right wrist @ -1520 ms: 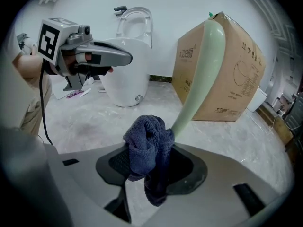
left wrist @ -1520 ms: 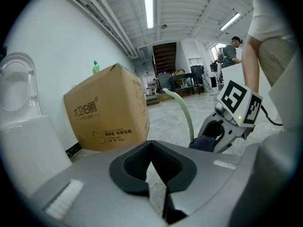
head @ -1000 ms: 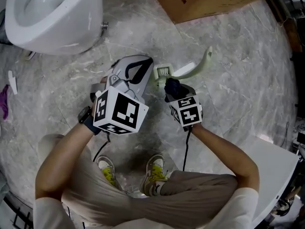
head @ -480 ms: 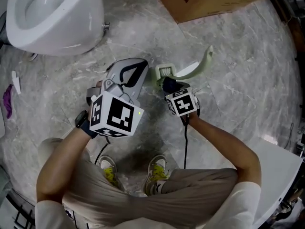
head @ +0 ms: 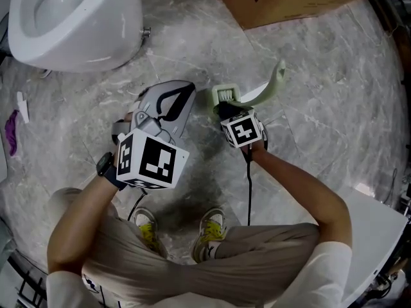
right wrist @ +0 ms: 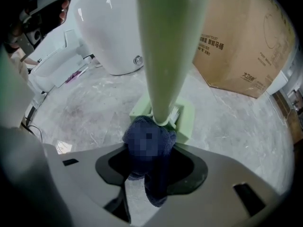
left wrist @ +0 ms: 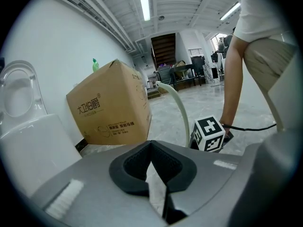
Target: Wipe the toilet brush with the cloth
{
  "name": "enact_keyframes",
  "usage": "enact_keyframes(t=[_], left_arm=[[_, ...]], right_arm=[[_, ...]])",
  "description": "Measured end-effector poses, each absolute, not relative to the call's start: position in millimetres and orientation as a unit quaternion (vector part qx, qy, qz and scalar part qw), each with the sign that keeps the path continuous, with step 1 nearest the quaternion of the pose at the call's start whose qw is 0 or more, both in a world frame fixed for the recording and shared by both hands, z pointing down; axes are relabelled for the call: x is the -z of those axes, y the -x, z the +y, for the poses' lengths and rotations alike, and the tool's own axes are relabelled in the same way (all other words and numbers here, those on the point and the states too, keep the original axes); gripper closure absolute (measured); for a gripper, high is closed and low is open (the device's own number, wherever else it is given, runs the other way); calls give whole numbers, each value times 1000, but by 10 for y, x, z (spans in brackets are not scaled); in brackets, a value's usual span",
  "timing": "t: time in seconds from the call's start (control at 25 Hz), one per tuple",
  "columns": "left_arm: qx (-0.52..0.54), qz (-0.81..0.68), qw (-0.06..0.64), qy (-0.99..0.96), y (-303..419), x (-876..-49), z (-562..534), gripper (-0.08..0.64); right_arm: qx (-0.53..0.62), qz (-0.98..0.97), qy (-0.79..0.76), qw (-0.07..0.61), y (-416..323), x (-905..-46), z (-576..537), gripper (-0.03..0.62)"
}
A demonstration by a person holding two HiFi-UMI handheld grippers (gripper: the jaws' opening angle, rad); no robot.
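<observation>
at toilet brush (head: 275, 82), right gripper (head: 225, 112) pinching cloth (right wrist: 149, 143) edged forward; left gripper (left wrist: 150, 150) pressed together, drawn back.

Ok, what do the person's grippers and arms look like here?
The left gripper and right gripper are grey moulded shells with dark-padded tongs, each carrying a white cube printed with black square markers. A black cable runs from the right one. The person wears short white sleeves and a dark watch on the left wrist.

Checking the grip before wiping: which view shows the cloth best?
The right gripper view: the dark blue cloth sits bunched between the right gripper's jaws, against the toilet brush handle. The head view shows only a dark edge; the left gripper view shows none.
</observation>
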State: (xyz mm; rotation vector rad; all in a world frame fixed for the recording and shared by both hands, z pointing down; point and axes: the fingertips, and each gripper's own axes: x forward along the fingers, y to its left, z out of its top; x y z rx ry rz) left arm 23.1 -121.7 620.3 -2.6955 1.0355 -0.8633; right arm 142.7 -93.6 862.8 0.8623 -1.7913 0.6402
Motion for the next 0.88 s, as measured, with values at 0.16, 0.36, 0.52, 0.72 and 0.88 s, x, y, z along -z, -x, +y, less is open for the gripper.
enact_keyframes(t=[0.16, 0.36, 0.52, 0.72, 0.88], left_arm=[[285, 341, 68, 893, -220, -6194, -1188, 560], [282, 337, 69, 896, -242, -6196, -1179, 560], [279, 333, 70, 898, -261, -6201, -1178, 560], [280, 331, 70, 898, -251, -6222, -1180, 560], [275, 330, 70, 900, -268, -6190, -1184, 560]], right_arm=[[-255, -742, -344, 516, -1387, -8646, -946, 400], [-213, -746, -311, 549, -1404, -8656, -889, 400], [-203, -747, -315, 549, -1412, -8595, -897, 400], [-193, -744, -341, 541, -1501, -8477, -956, 400], [-185, -742, -350, 542, -1518, -8461, -953, 400]])
